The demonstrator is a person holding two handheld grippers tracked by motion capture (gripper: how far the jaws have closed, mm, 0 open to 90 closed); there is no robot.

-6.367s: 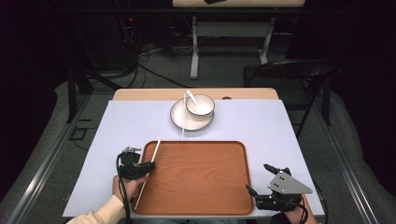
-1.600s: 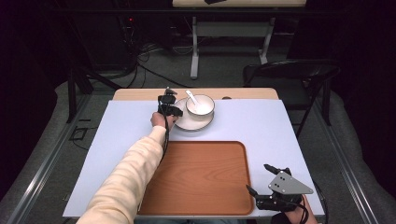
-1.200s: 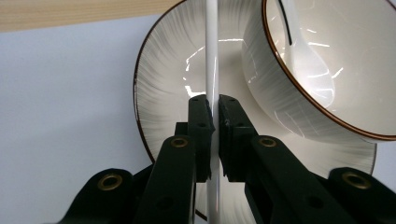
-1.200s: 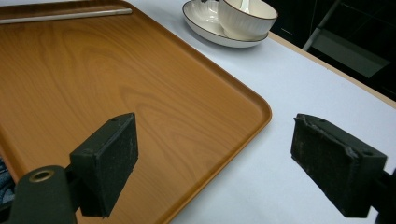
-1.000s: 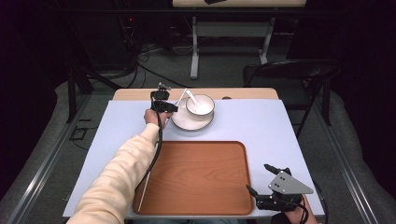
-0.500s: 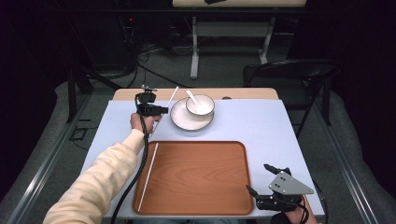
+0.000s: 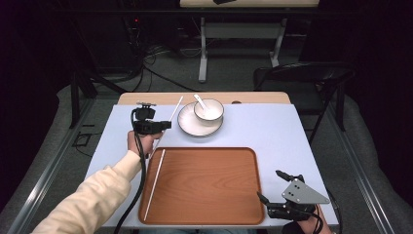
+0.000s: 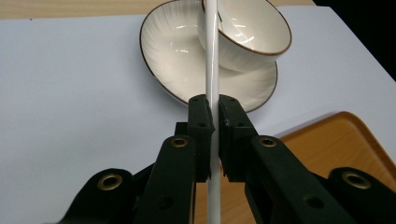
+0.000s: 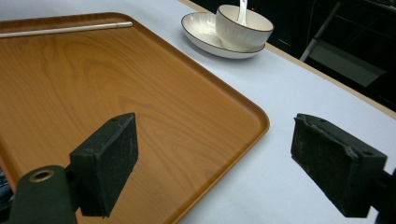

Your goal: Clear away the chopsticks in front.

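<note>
My left gripper [image 7: 155, 126] hovers over the lilac table left of the white plate [image 7: 187, 124], shut on a white chopstick [image 7: 176, 108] that slants up toward the table's far edge. In the left gripper view the chopstick [image 8: 212, 56] runs straight up between the closed jaws of the gripper [image 8: 212, 106], crossing the plate [image 8: 168, 46] and bowl [image 8: 254, 32]. A second white chopstick [image 7: 155, 184] lies along the left side of the wooden tray [image 7: 204, 214]. My right gripper [image 7: 272, 187] rests open by the tray's near right corner; its jaws [image 9: 224, 163] stand wide apart over the tray rim.
A white bowl [image 7: 209, 110] with a spoon [image 7: 200, 101] sits on the plate at the table's far centre. The right gripper view shows the tray [image 9: 116, 84], the plate [image 9: 201, 25] and the bowl [image 9: 243, 28]. A dark chair [image 7: 302, 78] stands beyond the table's right corner.
The left arm reached from the tray's left edge to the plate, took the chopstick there, and has drawn back left and nearer with it. The right gripper has not moved.
</note>
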